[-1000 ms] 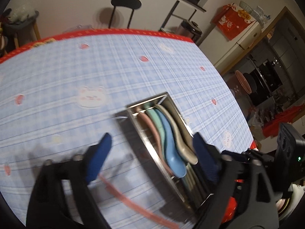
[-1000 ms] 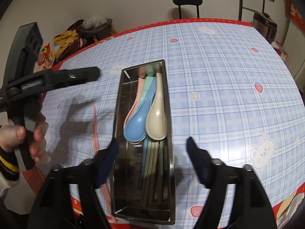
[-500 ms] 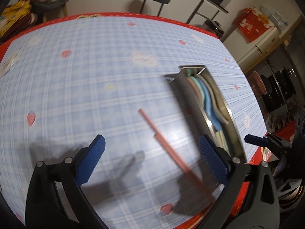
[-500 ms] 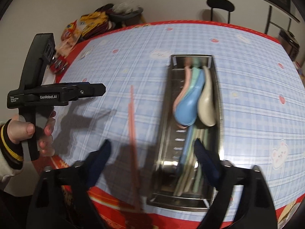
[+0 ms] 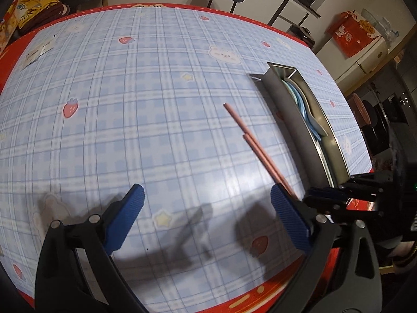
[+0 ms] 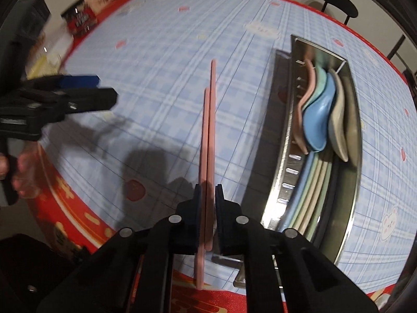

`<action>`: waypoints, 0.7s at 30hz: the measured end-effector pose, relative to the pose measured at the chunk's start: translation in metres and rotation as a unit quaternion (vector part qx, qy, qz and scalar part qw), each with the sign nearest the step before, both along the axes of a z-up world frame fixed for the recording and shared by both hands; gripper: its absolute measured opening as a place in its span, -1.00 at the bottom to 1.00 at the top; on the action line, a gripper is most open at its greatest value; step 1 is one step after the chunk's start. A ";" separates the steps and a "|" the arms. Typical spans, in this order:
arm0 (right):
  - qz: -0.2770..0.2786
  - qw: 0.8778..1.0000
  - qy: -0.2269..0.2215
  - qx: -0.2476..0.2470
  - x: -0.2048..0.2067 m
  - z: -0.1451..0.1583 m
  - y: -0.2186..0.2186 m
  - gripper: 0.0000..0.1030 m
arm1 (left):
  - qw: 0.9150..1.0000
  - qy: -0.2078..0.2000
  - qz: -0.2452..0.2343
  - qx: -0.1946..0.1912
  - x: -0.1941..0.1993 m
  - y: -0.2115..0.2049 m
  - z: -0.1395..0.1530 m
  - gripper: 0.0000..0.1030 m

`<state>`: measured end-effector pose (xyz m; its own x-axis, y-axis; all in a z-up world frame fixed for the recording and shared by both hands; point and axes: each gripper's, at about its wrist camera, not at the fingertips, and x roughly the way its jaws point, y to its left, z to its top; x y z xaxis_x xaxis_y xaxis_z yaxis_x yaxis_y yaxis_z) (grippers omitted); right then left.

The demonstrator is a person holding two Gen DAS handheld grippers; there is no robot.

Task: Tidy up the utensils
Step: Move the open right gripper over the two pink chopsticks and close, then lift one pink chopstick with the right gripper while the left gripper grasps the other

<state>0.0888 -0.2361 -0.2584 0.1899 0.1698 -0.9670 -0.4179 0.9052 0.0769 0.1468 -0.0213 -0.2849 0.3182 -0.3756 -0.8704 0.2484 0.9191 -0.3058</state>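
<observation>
The right gripper point(image 6: 207, 198) was clamped on a pair of slim pink chopsticks point(image 6: 210, 120), which ran forward from between its fingers over the blue plaid tablecloth point(image 6: 161, 60). The left gripper point(image 5: 206, 203) hovered with its ribbed blue pads point(image 5: 125, 215) spread wide, holding nothing. Just beyond, the rectangular stainless-steel tray point(image 6: 355, 120) held smooth pastel spoons point(image 6: 318, 114) and chopsticks.
</observation>
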 end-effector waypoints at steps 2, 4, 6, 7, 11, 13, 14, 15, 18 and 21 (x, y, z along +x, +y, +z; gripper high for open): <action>0.007 1.000 0.003 -0.018 0.000 -0.006 0.005 -0.80 | 1.000 -0.001 -0.001 -0.003 -0.002 0.002 0.000 0.81; 0.009 1.000 0.006 -0.029 0.000 -0.010 0.007 -0.80 | 1.000 -0.002 -0.001 -0.005 -0.004 0.004 0.000 0.76; 0.006 0.999 0.009 -0.031 0.002 -0.011 0.008 -0.80 | 1.000 -0.002 0.000 -0.008 -0.004 0.007 -0.001 0.67; 0.006 0.999 0.009 -0.033 0.003 -0.011 0.009 -0.80 | 1.000 -0.001 0.000 -0.009 -0.005 0.008 -0.001 0.64; 0.000 0.999 0.011 -0.045 0.010 -0.013 0.012 -0.80 | 1.000 0.003 -0.007 -0.015 -0.006 0.009 -0.003 0.43; -0.002 0.999 0.014 -0.048 0.013 -0.012 0.012 -0.80 | 1.000 0.003 -0.013 -0.019 -0.007 0.008 -0.003 0.38; -0.002 0.999 0.016 -0.049 0.014 -0.012 0.012 -0.80 | 1.000 0.004 -0.016 -0.022 -0.007 0.007 -0.004 0.33; -0.001 0.999 0.018 -0.048 0.014 -0.013 0.013 -0.80 | 1.000 0.005 -0.019 -0.022 -0.007 0.006 -0.004 0.29; 0.001 0.998 0.023 -0.054 0.015 -0.014 0.015 -0.80 | 0.999 0.007 -0.026 -0.022 -0.007 0.000 -0.007 0.19; 0.005 0.997 0.033 -0.065 0.014 -0.020 0.017 -0.80 | 0.999 0.009 -0.029 -0.025 -0.006 -0.003 -0.008 0.07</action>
<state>0.1026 -0.2192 -0.2789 0.1230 0.0437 -0.9914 -0.4254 0.9049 -0.0129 0.1410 -0.0239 -0.2930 0.2783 -0.4366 -0.8555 0.2950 0.8865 -0.3564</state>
